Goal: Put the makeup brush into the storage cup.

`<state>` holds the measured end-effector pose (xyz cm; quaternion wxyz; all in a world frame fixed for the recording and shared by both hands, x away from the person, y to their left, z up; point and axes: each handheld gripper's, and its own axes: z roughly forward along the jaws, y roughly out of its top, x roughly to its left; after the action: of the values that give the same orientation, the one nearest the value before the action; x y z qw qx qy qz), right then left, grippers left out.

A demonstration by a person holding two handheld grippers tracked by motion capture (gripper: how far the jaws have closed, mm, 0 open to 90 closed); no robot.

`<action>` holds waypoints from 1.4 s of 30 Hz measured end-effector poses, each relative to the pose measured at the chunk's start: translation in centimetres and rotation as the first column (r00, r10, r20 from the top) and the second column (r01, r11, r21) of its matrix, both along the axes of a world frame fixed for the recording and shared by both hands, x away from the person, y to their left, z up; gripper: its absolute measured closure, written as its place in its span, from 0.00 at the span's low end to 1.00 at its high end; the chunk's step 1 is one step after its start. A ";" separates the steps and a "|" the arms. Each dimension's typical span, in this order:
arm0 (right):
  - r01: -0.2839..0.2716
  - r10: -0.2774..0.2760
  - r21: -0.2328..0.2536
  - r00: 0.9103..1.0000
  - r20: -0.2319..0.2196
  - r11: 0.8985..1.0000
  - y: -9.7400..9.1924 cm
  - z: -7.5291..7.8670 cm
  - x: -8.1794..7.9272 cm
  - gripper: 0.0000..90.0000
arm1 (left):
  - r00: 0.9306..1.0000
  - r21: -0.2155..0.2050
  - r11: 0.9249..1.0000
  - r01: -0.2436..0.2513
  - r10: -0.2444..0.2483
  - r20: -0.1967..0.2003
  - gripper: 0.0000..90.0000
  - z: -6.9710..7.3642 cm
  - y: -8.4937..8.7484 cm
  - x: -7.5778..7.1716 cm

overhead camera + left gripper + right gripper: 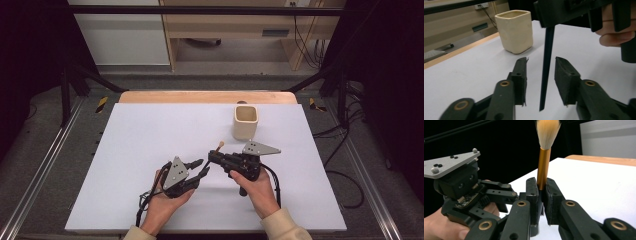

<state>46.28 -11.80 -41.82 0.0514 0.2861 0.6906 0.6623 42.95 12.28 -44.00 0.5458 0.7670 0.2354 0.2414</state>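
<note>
Hands sit closest to me at the near edge of the white surface (pixel 150 130). My left gripper (pixel 197 169) has its jaws spread open, w/ the brush's dark handle hanging in the gap between them, touching neither. Just right of it, my right gripper (pixel 216 156) has jaws clamped on the brush (pixel 543 165) at the gold ferrule, bristles pointing up, tan tip approx. upright. Farther back, well apart, a cream cup (pixel 245 121) stands upright.
</note>
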 end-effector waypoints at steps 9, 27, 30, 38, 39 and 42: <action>0.047 -0.046 -0.040 0.999 0.011 0.998 -1.6 0.1 0.4 0.92 | 0.999 0.016 0.999 -0.038 0.038 -0.015 0.44 0.0 0.5 0.4; 0.123 -0.124 -0.096 0.992 -0.008 0.988 -5.0 0.3 1.1 0.92 | 0.992 0.068 0.991 -0.116 0.118 -0.031 0.24 -0.1 3.7 1.1; 0.129 -0.131 -0.129 0.991 -0.006 0.983 -5.7 0.4 1.3 0.92 | 0.990 0.067 0.989 -0.131 0.134 -0.037 0.22 -0.2 4.6 1.1; 0.153 -0.157 -0.194 0.988 -0.007 0.969 -7.6 1.7 1.7 0.92 | 0.980 0.060 0.980 -0.192 0.195 -0.040 0.15 -0.3 8.2 0.5; 0.160 -0.164 -0.205 0.986 -0.003 0.966 -8.0 2.2 1.8 0.92 | 0.978 0.047 0.978 -0.202 0.204 -0.044 0.14 -0.3 8.7 0.3; 0.170 -0.177 -0.232 0.984 -0.007 0.958 -8.7 2.8 2.0 0.92 | 0.971 0.034 0.971 -0.235 0.236 -0.041 0.13 -0.3 10.4 -0.1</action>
<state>48.24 -20.54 -39.02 0.1325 0.3467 0.7355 0.5667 42.88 22.65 -44.29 0.4970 0.7466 0.3336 0.2905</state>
